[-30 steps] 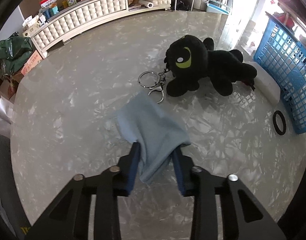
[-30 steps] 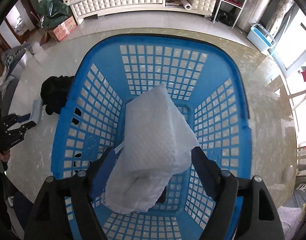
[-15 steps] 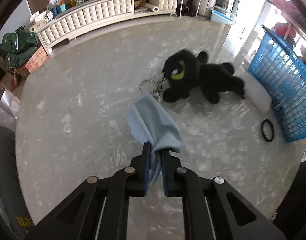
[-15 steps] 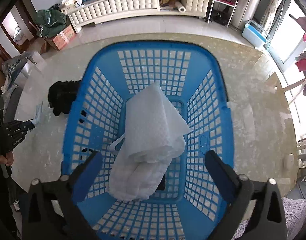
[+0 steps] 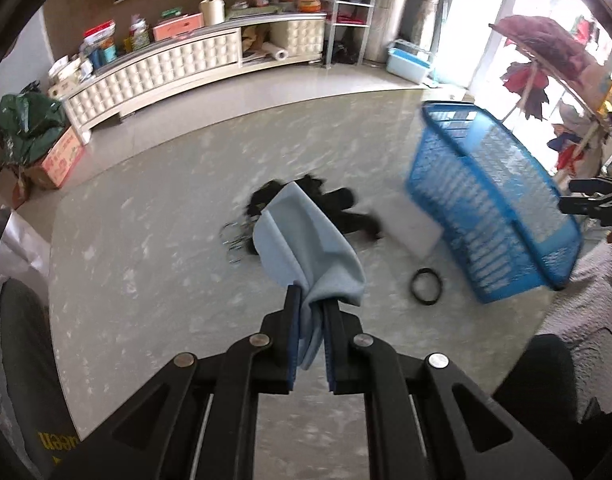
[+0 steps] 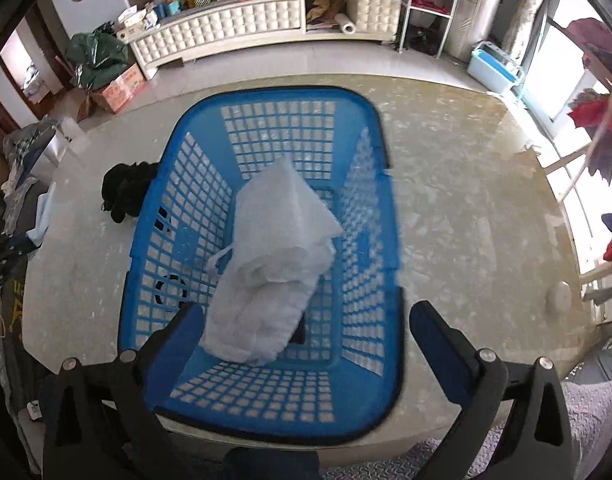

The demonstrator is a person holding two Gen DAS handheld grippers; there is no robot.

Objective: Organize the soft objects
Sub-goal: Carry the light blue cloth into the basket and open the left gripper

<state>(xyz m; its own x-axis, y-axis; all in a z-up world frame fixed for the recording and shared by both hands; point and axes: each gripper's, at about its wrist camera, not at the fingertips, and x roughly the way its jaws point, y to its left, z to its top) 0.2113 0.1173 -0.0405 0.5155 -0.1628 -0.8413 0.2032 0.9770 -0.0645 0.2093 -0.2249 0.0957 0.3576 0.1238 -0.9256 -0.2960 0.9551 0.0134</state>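
My left gripper (image 5: 311, 300) is shut on a light blue cloth (image 5: 306, 248) and holds it in the air above the marble table. Behind the cloth a black plush toy (image 5: 338, 210) lies on the table, partly hidden; it also shows in the right wrist view (image 6: 126, 192). The blue plastic basket (image 5: 494, 208) stands at the right. In the right wrist view a white folded cloth (image 6: 274, 264) lies inside the basket (image 6: 266, 404). My right gripper (image 6: 306, 320) is open and empty, above the basket's near rim.
A key ring with clips (image 5: 236, 240) lies left of the plush. A black ring (image 5: 426, 286) and a white flat pad (image 5: 414, 228) lie beside the basket. A white sideboard (image 5: 166, 68) stands beyond the table. The table's front edge is near me.
My left gripper has shut on the blue cloth and lifted it off the table. My right gripper has opened, let the white cloth drop into the basket, and pulled back.
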